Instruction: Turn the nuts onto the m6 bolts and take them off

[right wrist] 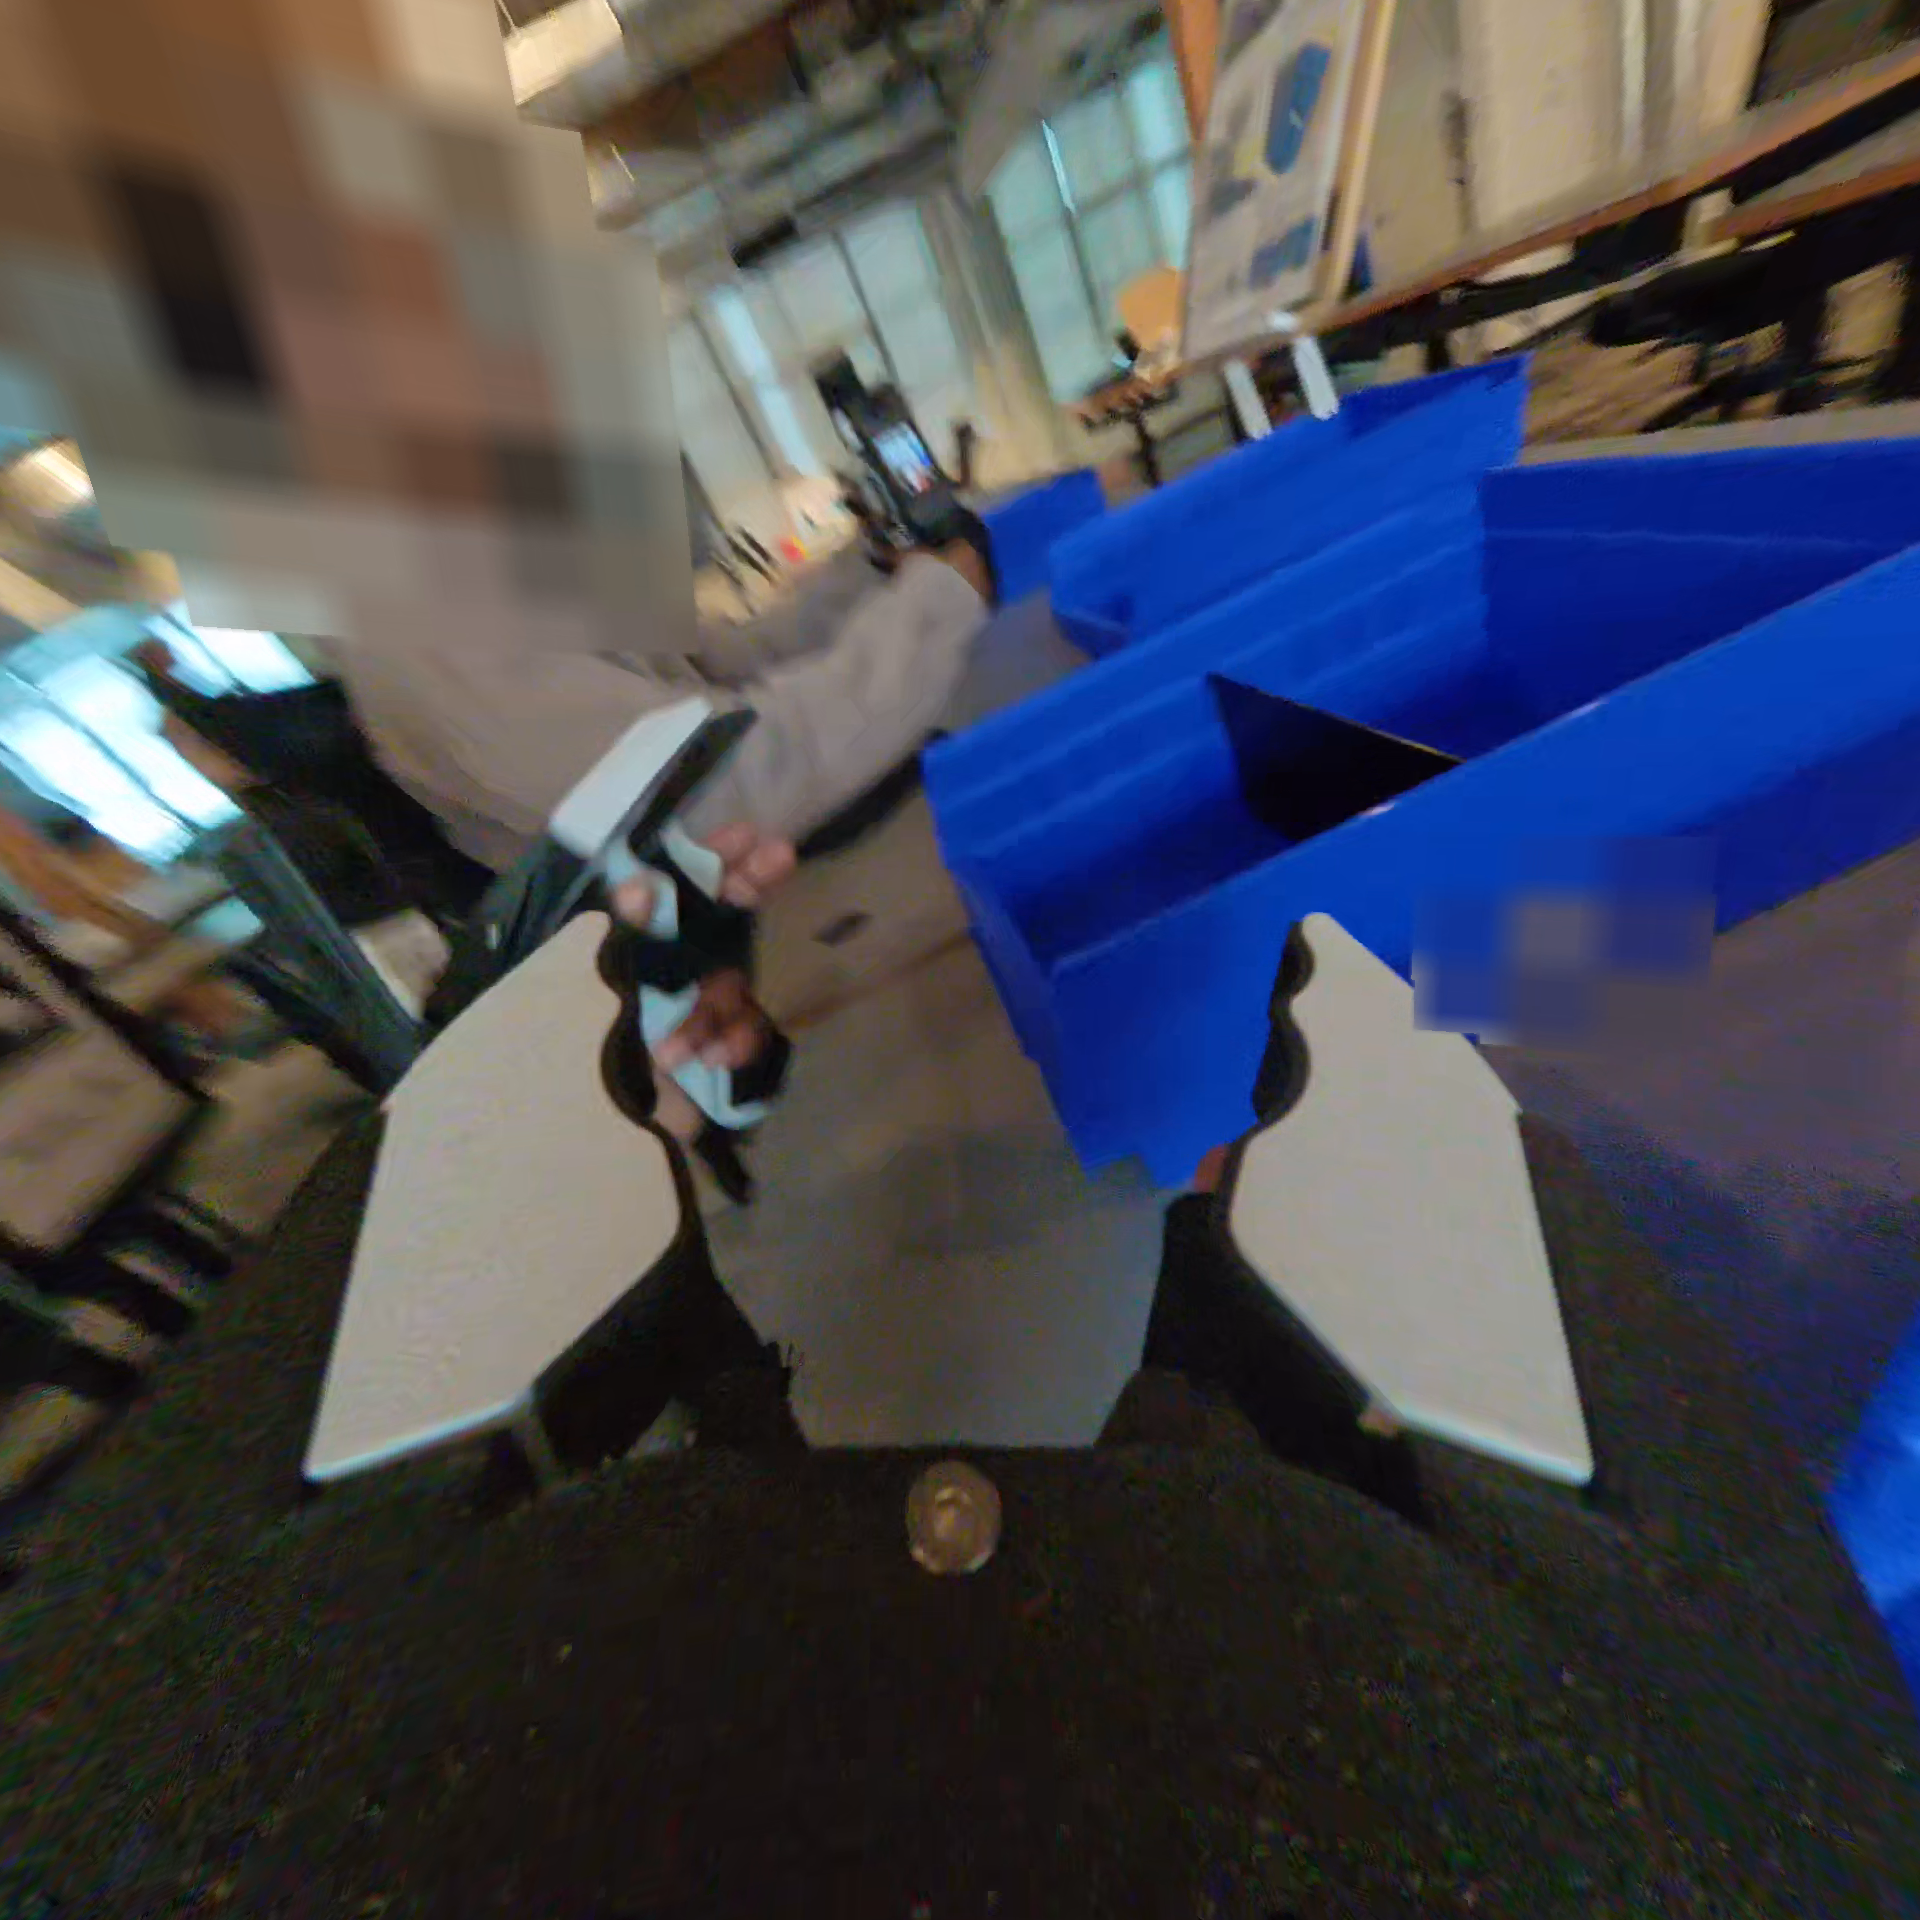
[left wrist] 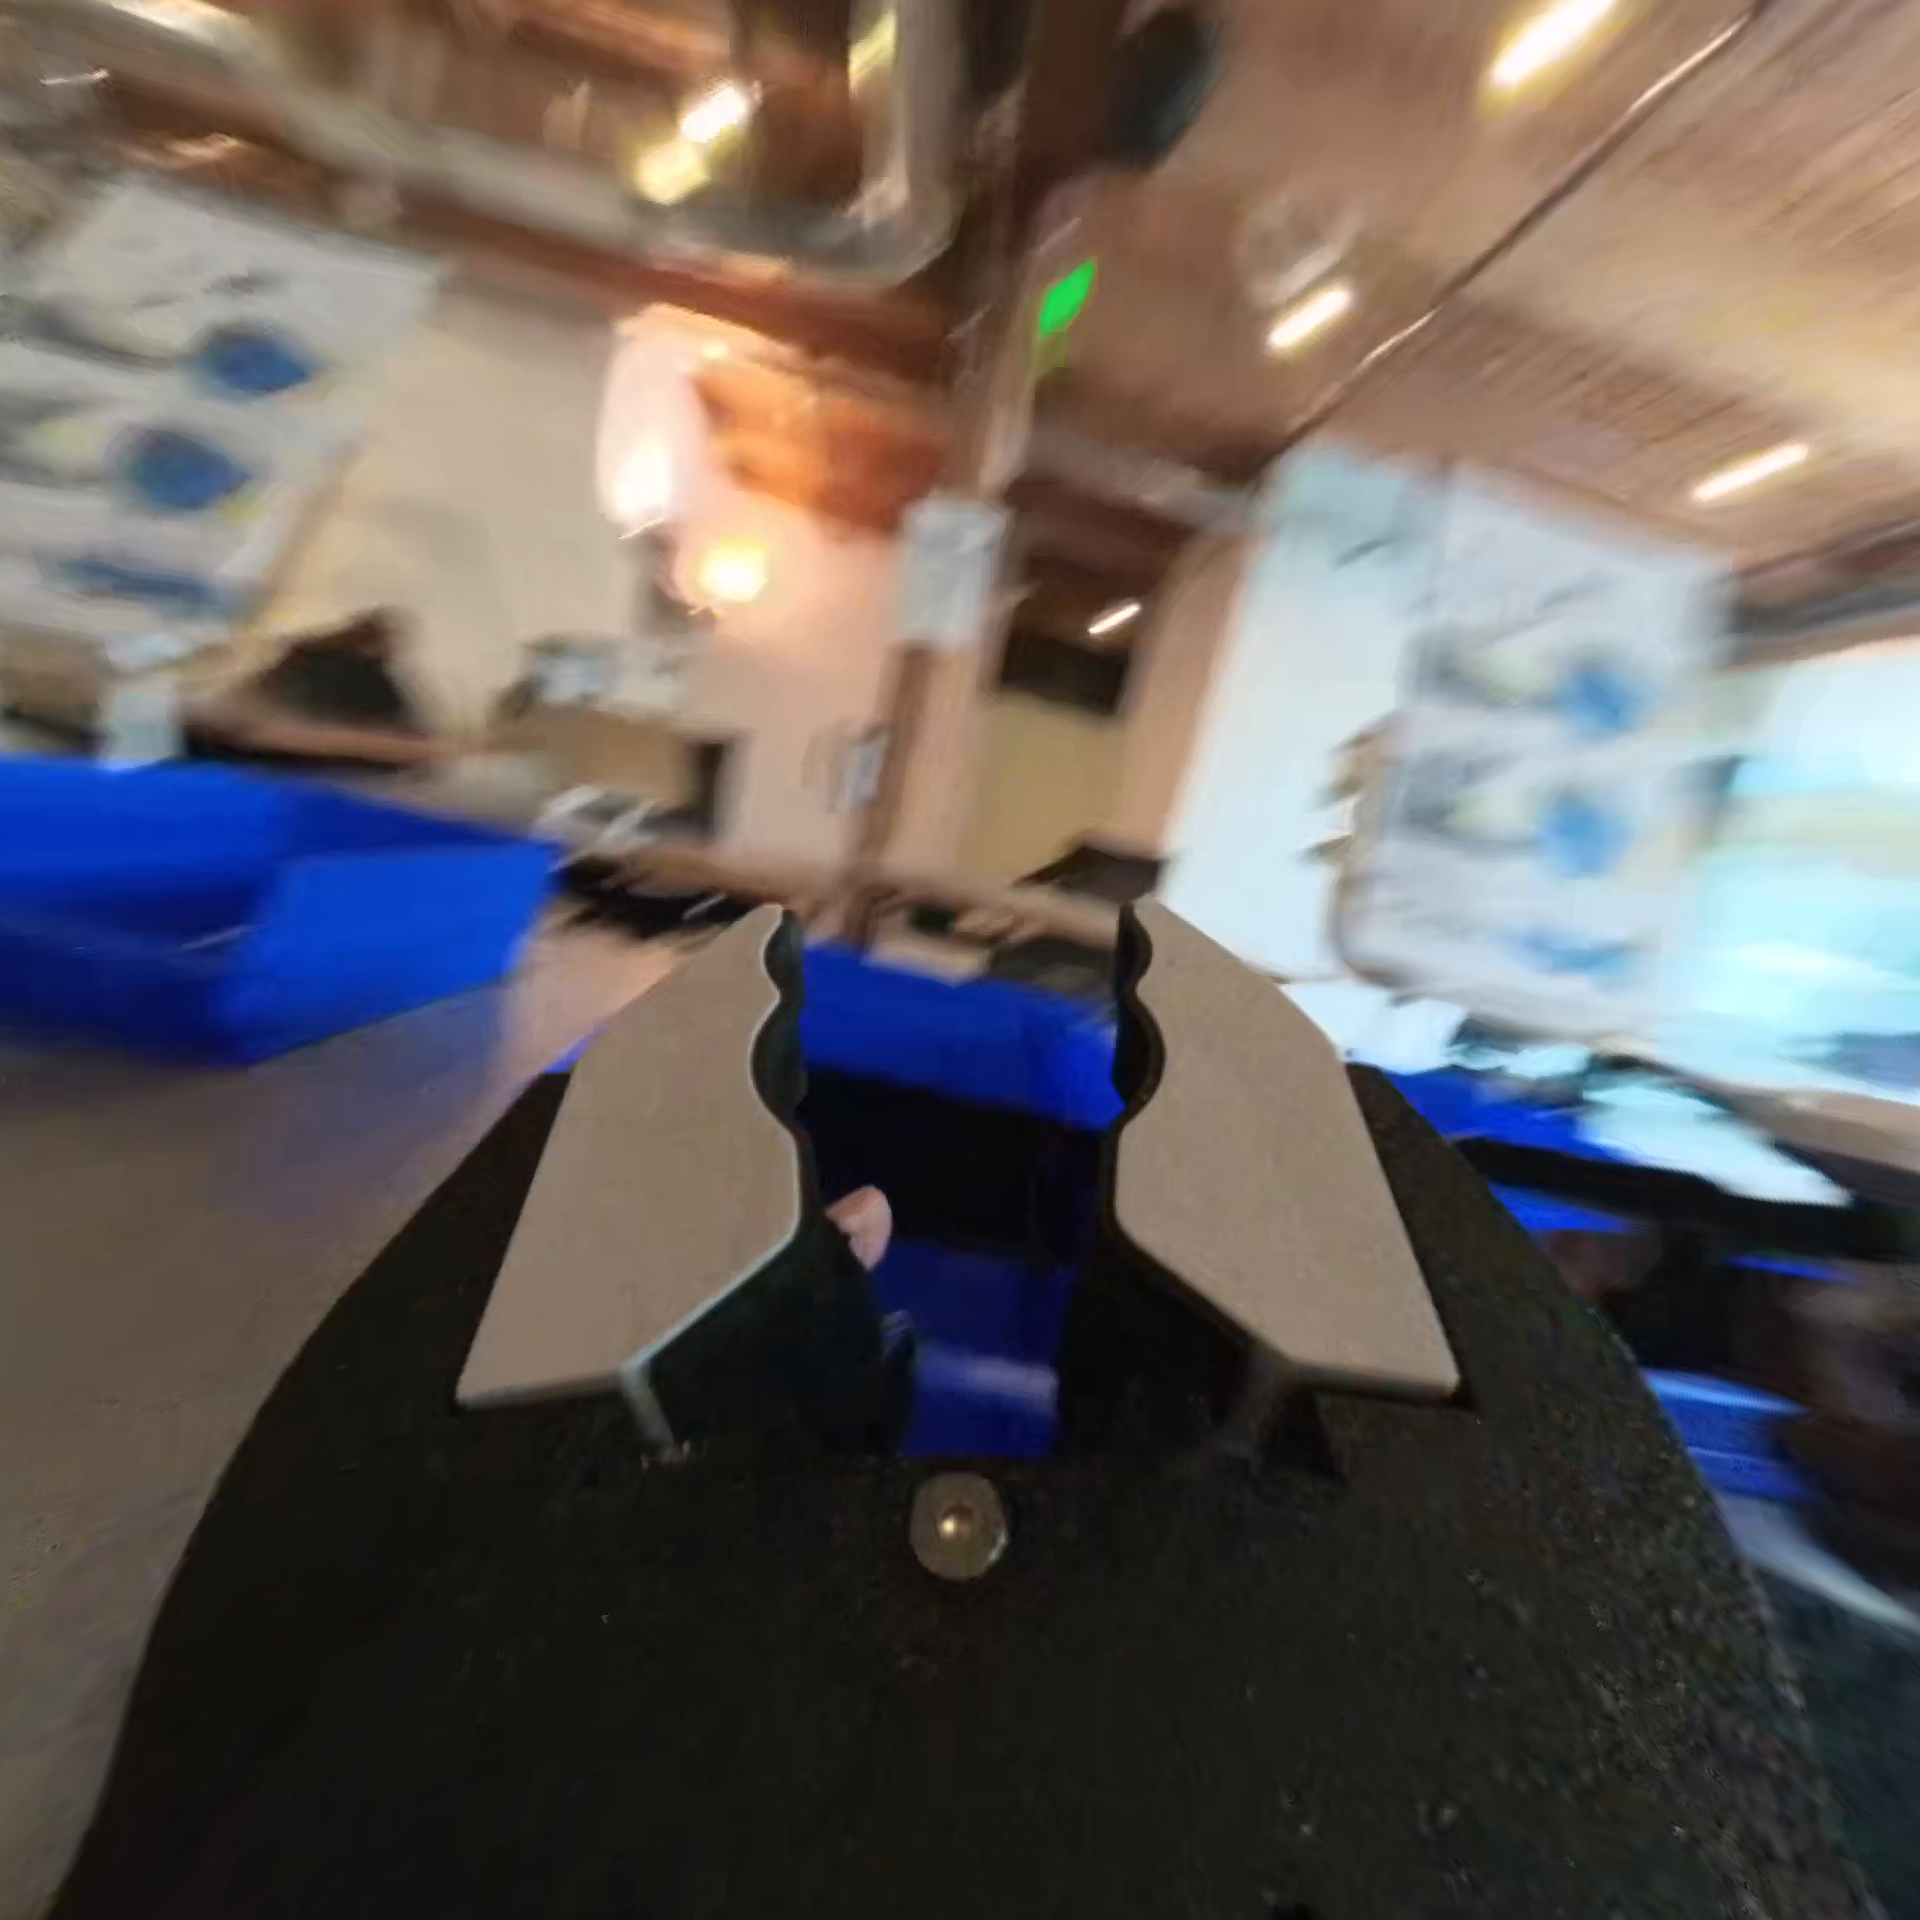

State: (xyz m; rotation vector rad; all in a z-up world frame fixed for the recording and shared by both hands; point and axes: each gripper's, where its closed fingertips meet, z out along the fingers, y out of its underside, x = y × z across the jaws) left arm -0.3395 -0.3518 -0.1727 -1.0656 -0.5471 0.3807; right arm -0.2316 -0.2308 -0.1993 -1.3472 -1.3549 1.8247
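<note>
The right claw stands wide apart with nothing between its fingers; past its right fingertip sits a blue bin with a dark divider, and more blue bins lie beyond that. Off its left fingertip a hand in a beige sleeve grips the left claw's grey and black handle. The left claw is also apart and bare, pointing up and out over a blue bin just ahead of it, toward the room, in a badly smeared view.

No nuts or bolts show in either view; where they are cannot be told, possibly down in the bins.

The likely trouble: with both claws aimed off the work and the left view smeared, a reach into a bin could catch a wall or the divider, or close on air beside a small nut.
</note>
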